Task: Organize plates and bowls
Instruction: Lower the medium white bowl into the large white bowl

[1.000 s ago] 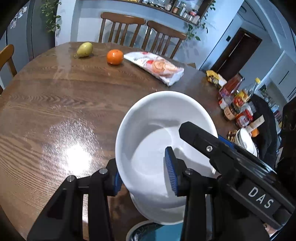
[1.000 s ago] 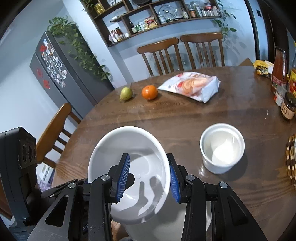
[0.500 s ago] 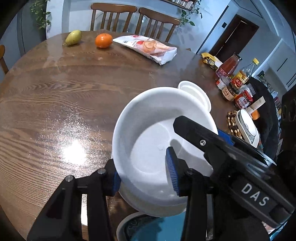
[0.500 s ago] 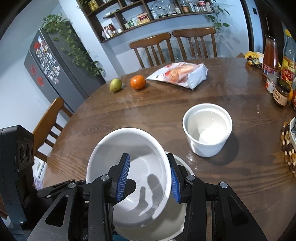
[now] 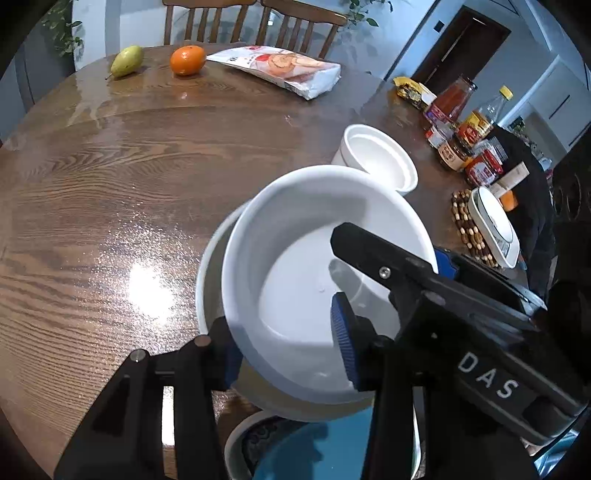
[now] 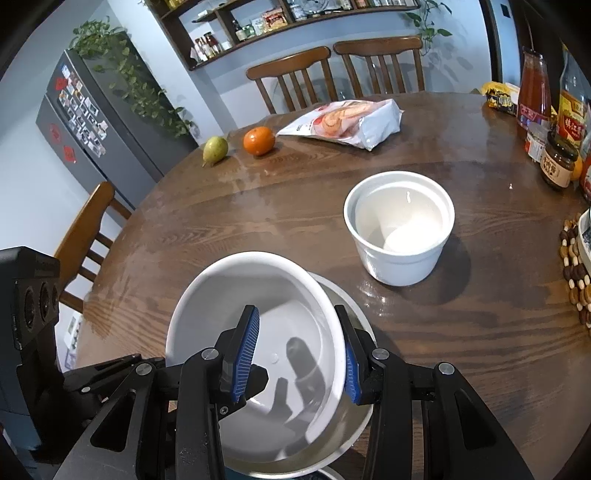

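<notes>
Surface: round dark-brown wooden table (image 6: 229, 229) with visible grain, glaring under a light near the left.
Far edge: lying side by side, a green pear (image 6: 215, 147), an orange mandarin (image 6: 259, 140), then a white printed snack bag (image 6: 343, 123).
Middle right: standing upright, a deep white ceramic cup-shaped bowl (image 6: 400, 225).
Right edge: crowding together, red sauce bottle (image 6: 533, 92), brown-lidded jar (image 6: 559, 160), yellow snack packet (image 6: 498, 96), wooden bead trivet (image 6: 574, 269).
Near edge: sitting low, a wide white bowl (image 5: 212, 280).

It was a home dining kitchen: a round wooden table (image 6: 229, 221) at centre, chairs (image 6: 295, 79) behind, a magnet-covered fridge (image 6: 96, 122) upper left, pantry shelves (image 6: 258, 26) along the top.
</notes>
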Demonstrator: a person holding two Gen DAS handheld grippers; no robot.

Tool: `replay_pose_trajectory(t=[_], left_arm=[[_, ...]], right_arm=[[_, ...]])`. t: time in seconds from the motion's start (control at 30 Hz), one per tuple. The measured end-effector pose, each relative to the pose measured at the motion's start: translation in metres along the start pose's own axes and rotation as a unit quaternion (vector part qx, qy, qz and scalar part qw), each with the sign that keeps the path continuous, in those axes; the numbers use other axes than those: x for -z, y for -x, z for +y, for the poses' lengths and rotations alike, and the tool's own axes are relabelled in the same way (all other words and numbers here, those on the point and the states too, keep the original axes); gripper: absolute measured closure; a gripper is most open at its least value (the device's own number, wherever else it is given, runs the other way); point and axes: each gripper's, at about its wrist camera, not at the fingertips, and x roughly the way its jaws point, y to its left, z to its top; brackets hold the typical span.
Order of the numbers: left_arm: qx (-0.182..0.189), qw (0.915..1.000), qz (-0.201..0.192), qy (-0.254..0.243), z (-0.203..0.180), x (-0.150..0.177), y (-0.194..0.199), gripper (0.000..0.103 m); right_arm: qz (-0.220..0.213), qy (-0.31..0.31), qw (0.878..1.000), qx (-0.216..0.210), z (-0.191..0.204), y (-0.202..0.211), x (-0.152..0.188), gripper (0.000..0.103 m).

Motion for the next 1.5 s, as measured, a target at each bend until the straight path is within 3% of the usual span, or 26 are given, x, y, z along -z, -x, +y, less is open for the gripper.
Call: replay_pose_trajectory(t=[0.93, 1.13, 1.5], left_arm=[[0.018, 0.9993, 0.029, -0.017, -0.001, 0.008, 0.000, 0.056], [0.019, 0.9993, 0.025, -0.019, 0.000, 0.008, 0.005, 0.055], [0.027, 0.9993, 0.020, -0.014, 0.002, 0.007, 0.010, 0.049]], right_arm=[[0.009, 0.023, 0.999, 0.020, 0.004, -0.001, 0.005, 0.060], [0.009, 0.021, 1.000, 0.012, 0.005, -0.002, 0.005, 0.050], [-0.001, 0.017, 1.000, -0.005, 0.003, 0.002, 0.003, 0.049]])
